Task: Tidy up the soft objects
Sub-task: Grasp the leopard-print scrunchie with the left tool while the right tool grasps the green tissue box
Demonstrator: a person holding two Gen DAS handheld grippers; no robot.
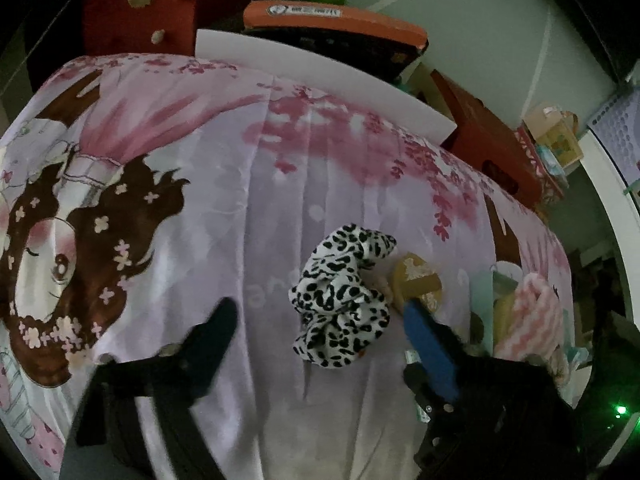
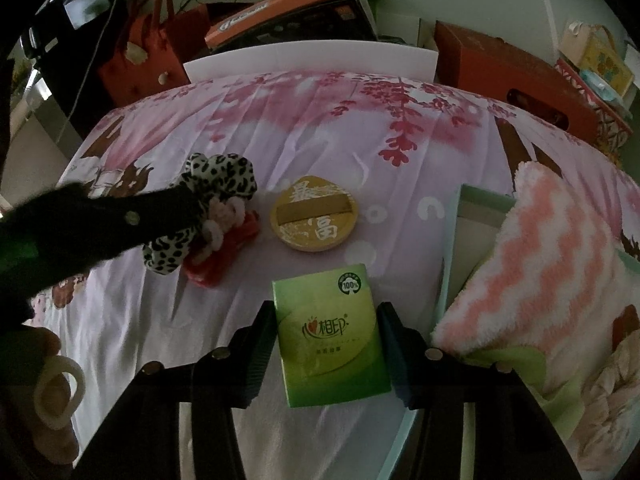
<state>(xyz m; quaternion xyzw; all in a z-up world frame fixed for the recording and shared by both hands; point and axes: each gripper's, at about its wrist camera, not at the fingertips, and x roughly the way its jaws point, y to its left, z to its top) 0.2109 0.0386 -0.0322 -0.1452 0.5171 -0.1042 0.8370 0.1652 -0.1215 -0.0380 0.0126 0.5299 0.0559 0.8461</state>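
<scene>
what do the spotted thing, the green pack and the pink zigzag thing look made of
Spotted scrunchie: soft gathered fabric, probably satin or plush. Green pack: glossy plastic film with a sheen, likely tissues. Pink zigzag cloth: fluffy fleece or towelling, fuzzy pile.

Left gripper (image 1: 316, 312): pitched steeply down, jaws parted, pads clear of contact. Right gripper (image 2: 326, 344): pitched steeply down, both pads pressed flat against a held pack.
</scene>
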